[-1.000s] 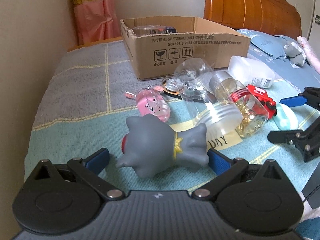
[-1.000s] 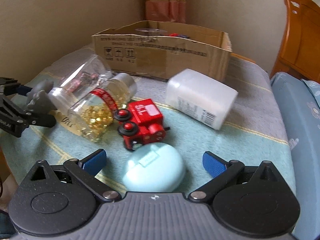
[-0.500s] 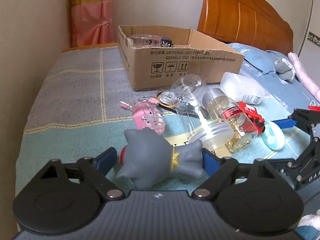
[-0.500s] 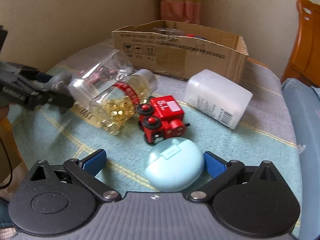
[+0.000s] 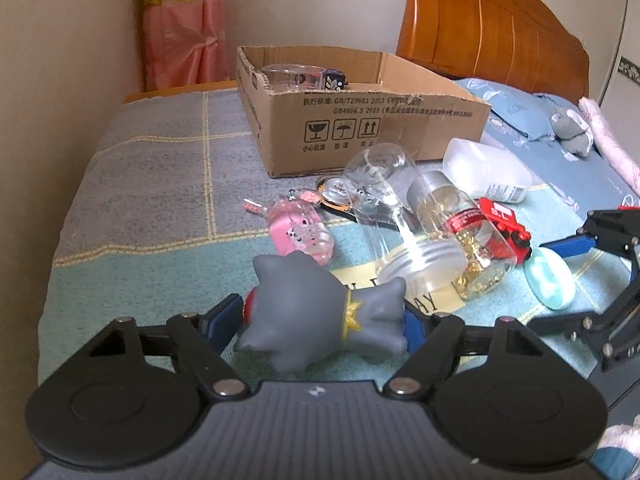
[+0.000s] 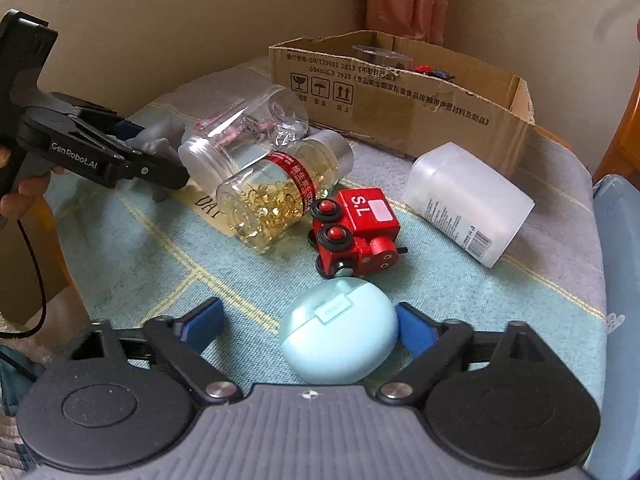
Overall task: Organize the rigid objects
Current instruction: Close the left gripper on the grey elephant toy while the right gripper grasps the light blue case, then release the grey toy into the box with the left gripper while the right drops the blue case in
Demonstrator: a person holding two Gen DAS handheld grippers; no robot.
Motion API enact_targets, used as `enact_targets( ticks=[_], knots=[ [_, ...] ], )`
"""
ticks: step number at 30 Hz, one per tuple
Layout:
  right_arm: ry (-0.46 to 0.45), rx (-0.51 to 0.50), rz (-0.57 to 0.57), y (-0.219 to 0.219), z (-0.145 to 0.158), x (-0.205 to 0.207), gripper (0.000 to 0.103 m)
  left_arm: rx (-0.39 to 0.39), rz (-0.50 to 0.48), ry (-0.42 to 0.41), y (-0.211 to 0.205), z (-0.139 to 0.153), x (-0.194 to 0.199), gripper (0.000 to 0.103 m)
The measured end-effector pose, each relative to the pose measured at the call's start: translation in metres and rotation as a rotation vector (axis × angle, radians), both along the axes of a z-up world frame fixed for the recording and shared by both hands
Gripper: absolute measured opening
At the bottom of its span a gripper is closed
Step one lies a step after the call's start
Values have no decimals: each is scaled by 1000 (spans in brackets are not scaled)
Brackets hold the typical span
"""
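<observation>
My left gripper (image 5: pixel 320 320) is shut on a grey cat-like toy figure (image 5: pixel 320 312) and holds it above the bed; the toy also shows in the right wrist view (image 6: pixel 158 140). My right gripper (image 6: pixel 308 328) is open around a light blue oval earbud case (image 6: pixel 340 336), with the right pad touching it and the left pad apart. The case also shows in the left wrist view (image 5: pixel 550 278). An open cardboard box (image 5: pixel 360 120) stands at the back of the bed.
On the bedspread lie a red toy train (image 6: pixel 356 232), a jar of yellow capsules (image 6: pixel 280 192), a clear empty jar (image 6: pixel 244 132), a white plastic bottle (image 6: pixel 468 200), a pink keychain toy (image 5: pixel 300 232) and a round tin (image 5: pixel 336 192). A wooden headboard (image 5: pixel 500 32) stands at the right.
My left gripper has closed on the grey toy and lifted it. My right gripper has moved forward so the blue case sits between its fingers.
</observation>
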State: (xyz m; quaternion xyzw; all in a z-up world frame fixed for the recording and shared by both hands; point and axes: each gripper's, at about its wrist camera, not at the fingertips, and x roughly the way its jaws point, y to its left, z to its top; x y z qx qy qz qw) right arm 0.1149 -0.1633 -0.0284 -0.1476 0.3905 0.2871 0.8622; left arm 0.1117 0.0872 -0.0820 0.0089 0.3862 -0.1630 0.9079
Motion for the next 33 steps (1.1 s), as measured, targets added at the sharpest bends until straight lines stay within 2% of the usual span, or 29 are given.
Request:
enact_targets(
  ticks=[2, 6, 17, 27, 33],
  knots=[
    [-2, -4, -17, -2, 2, 0, 82, 8, -9, 0, -1, 1, -1, 74],
    [-4, -5, -55, -6, 5, 0, 64, 27, -6, 6, -3, 3, -2, 73],
    [10, -30, -89, -13, 10, -1, 64, 91, -34, 19, -6, 23, -11, 72],
    [-2, -31, -67, -21, 24, 1, 63, 82, -75, -43, -18, 61, -12, 72],
    [-7, -26, -63, -22, 28, 3, 63, 80, -96, -63, -26, 73, -5, 72]
  ],
)
